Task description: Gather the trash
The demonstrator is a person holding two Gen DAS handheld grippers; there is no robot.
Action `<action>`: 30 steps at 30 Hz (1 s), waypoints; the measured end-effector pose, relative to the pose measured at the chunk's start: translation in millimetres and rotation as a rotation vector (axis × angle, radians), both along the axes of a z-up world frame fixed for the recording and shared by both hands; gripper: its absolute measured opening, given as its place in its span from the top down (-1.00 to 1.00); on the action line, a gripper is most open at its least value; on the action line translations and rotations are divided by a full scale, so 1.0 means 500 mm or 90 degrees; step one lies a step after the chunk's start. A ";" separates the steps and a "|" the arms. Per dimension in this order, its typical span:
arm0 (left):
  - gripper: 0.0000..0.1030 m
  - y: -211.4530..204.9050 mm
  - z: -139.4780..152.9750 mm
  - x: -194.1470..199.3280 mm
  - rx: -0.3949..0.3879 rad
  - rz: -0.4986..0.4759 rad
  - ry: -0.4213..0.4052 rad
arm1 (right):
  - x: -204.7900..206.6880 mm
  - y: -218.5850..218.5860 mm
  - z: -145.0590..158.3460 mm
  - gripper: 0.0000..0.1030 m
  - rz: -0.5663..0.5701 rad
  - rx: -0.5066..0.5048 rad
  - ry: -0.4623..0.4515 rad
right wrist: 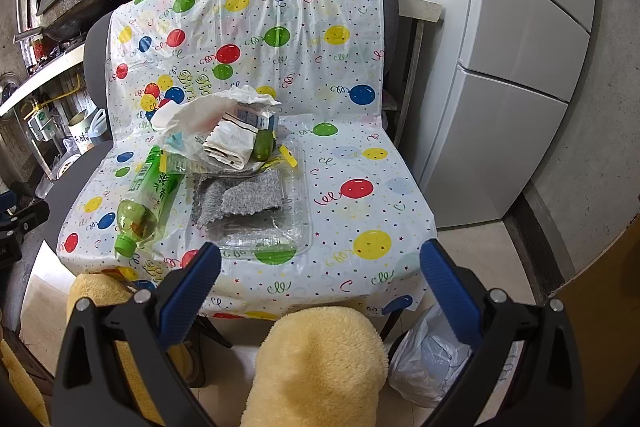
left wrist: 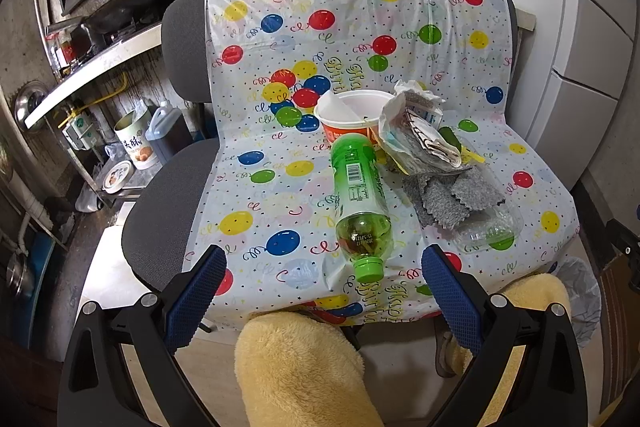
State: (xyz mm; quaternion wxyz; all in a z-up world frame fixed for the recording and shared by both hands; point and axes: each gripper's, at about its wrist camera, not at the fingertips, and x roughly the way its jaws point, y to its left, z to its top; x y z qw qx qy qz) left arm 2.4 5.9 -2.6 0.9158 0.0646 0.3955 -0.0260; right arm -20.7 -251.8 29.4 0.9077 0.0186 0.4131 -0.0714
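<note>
Both my left gripper (left wrist: 324, 279) and right gripper (right wrist: 320, 267) hang spread, empty. Green bottle (left wrist: 358, 203) lies nearest my left, so I'd grab it first for the bin bag (right wrist: 432, 359).

Green bottle (left wrist: 358, 195), perhaps grey cloth (left wrist: 450, 197)

Left claw (left wrist: 324, 267): two black arms with blue bumpy pads (left wrist: 198, 291) and round silver screws (left wrist: 149, 299); right claw (right wrist: 320, 263) looks the same; the person wears fluffy yellow trousers (right wrist: 316, 367).

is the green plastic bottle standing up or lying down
Lying down: the green plastic bottle rests on its side on the balloon-print plastic cover, green cap pointing toward the camera.
</note>
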 end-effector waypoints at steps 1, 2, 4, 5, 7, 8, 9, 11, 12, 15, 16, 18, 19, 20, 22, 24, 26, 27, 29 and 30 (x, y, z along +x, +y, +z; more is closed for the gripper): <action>-0.89 0.000 0.000 0.000 0.001 0.000 0.000 | 0.000 0.000 0.000 -0.89 0.000 0.000 0.000; -0.89 0.000 0.000 0.000 0.001 0.000 0.000 | 0.000 0.000 0.000 -0.89 -0.001 0.000 0.000; -0.89 0.000 0.000 0.000 0.001 0.000 0.000 | 0.000 0.000 0.000 -0.89 0.000 0.000 0.000; -0.89 0.001 0.000 0.000 0.001 0.000 0.000 | 0.000 0.000 0.000 -0.89 0.000 0.000 -0.001; -0.89 0.001 0.000 0.000 0.000 -0.001 0.000 | 0.000 0.000 0.000 -0.89 0.000 0.000 0.000; -0.89 0.001 0.000 0.000 0.000 0.000 -0.001 | 0.000 0.000 0.000 -0.89 0.000 0.000 0.000; -0.89 0.001 0.000 0.000 0.000 0.000 -0.001 | 0.000 -0.001 0.000 -0.89 0.000 0.000 0.000; -0.89 0.001 0.000 0.000 0.000 0.000 0.000 | 0.000 0.000 0.000 -0.89 0.000 0.000 -0.001; -0.89 0.001 0.000 0.000 0.000 -0.001 -0.001 | 0.000 -0.001 0.000 -0.89 -0.001 -0.001 -0.001; -0.89 0.001 0.000 0.000 0.000 0.000 0.000 | 0.000 -0.001 0.000 -0.89 0.000 0.000 0.000; -0.89 0.002 0.001 0.000 0.000 0.000 0.000 | 0.001 -0.001 0.000 -0.89 0.000 0.000 0.000; -0.89 0.001 0.000 0.000 0.000 -0.001 0.000 | 0.001 -0.001 0.000 -0.89 0.000 0.000 0.000; -0.89 0.001 0.000 0.000 0.000 0.000 -0.001 | 0.000 -0.001 0.000 -0.89 -0.001 0.000 0.000; -0.89 0.001 0.000 0.000 0.000 -0.001 0.000 | 0.001 -0.001 0.000 -0.89 0.000 0.000 0.000; -0.89 0.001 0.000 0.000 0.000 0.000 -0.001 | 0.001 -0.001 0.000 -0.89 0.000 0.000 0.000; -0.89 0.001 0.000 0.000 -0.001 0.000 0.000 | 0.001 -0.002 0.000 -0.89 0.000 0.000 0.000; -0.89 0.002 0.000 0.000 -0.001 -0.001 0.000 | 0.001 -0.002 0.000 -0.89 0.000 0.000 0.000; -0.89 0.003 0.003 0.002 -0.001 0.000 0.001 | 0.001 -0.002 -0.001 -0.89 0.000 0.000 0.000; -0.89 0.003 0.003 0.002 -0.001 -0.001 0.000 | 0.001 -0.002 -0.001 -0.89 0.000 0.000 0.000; -0.89 0.003 0.003 0.001 -0.001 0.000 0.000 | 0.001 -0.002 -0.001 -0.89 0.000 0.000 0.000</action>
